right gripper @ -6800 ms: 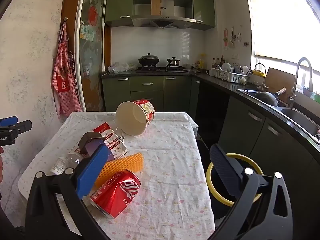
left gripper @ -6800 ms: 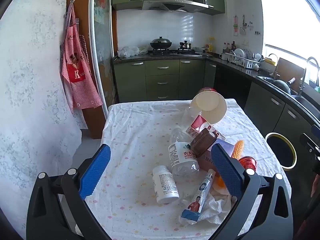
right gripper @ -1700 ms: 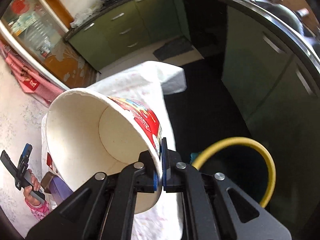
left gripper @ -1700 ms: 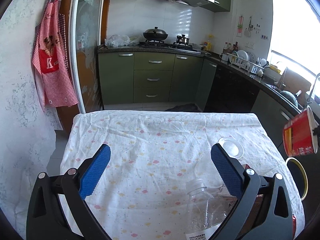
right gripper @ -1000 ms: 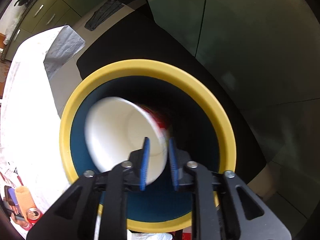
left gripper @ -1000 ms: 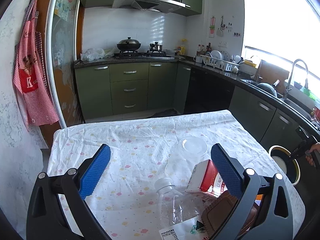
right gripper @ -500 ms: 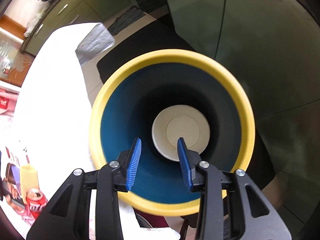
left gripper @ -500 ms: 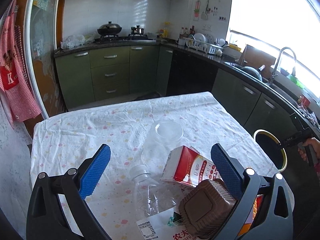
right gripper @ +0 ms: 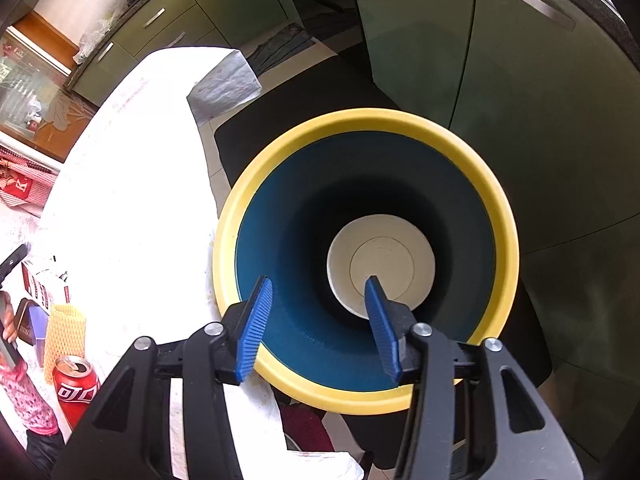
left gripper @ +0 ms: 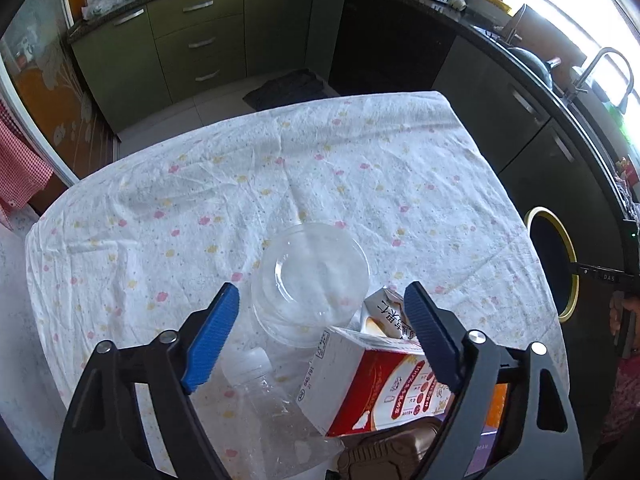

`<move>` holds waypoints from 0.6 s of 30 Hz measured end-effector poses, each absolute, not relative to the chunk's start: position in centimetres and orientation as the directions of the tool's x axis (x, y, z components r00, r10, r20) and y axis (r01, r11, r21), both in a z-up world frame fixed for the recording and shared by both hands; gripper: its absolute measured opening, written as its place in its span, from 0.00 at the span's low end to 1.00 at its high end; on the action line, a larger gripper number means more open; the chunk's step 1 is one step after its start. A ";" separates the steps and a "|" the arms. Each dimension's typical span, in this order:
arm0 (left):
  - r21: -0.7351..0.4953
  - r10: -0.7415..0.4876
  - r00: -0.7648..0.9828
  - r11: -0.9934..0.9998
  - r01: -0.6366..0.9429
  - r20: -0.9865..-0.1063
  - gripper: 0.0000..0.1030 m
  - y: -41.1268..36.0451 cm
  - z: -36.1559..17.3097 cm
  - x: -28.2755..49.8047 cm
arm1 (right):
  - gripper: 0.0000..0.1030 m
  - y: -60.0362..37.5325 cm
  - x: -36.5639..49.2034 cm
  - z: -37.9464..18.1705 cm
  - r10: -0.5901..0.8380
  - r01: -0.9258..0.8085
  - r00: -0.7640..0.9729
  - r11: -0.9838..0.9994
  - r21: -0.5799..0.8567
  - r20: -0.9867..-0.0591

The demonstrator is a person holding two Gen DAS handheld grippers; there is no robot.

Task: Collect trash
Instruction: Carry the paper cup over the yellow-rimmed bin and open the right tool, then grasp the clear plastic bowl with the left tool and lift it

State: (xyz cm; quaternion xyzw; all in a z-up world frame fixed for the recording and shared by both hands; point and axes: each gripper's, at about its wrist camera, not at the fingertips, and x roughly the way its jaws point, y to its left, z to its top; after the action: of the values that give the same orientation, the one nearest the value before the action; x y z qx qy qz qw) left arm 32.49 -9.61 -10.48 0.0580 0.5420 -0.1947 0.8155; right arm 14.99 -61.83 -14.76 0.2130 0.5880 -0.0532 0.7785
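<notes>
My left gripper [left gripper: 320, 312] is open and empty, low over a clear plastic cup [left gripper: 310, 280] lying on the table. A red and white carton [left gripper: 376, 384], a clear plastic bottle [left gripper: 272, 412] and a brown tray [left gripper: 392, 456] lie just below it. My right gripper [right gripper: 318, 312] is open and empty above the yellow-rimmed blue bin [right gripper: 366, 120]. A white paper cup [right gripper: 380, 258] sits upright at the bin's bottom. The bin also shows in the left wrist view [left gripper: 534, 216], right of the table.
The table wears a white dotted cloth [left gripper: 200, 184]. A red cola can [right gripper: 76, 388] and orange foam netting [right gripper: 64, 332] lie at its near edge. Green cabinets [left gripper: 200, 48] and a dark counter with a sink [left gripper: 560, 80] ring the room.
My right gripper let the paper cup drop into the bin, and its jaws have opened wider. My left gripper moved forward and tilted down over the clear cup and carton.
</notes>
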 end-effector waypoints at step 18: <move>-0.096 -0.231 0.361 0.930 0.355 -0.903 0.63 -10.0 -10.7 35.1 | 0.46 -61.6 15.0 -15.2 0.180 0.324 0.321 0.902 0.286 -0.930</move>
State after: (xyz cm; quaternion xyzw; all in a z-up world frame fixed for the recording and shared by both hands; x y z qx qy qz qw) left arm 35.07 -9.99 -10.65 0.0576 0.5363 -0.1781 0.8230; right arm 14.96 -61.56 -15.17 0.2168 0.5809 -0.0460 0.7832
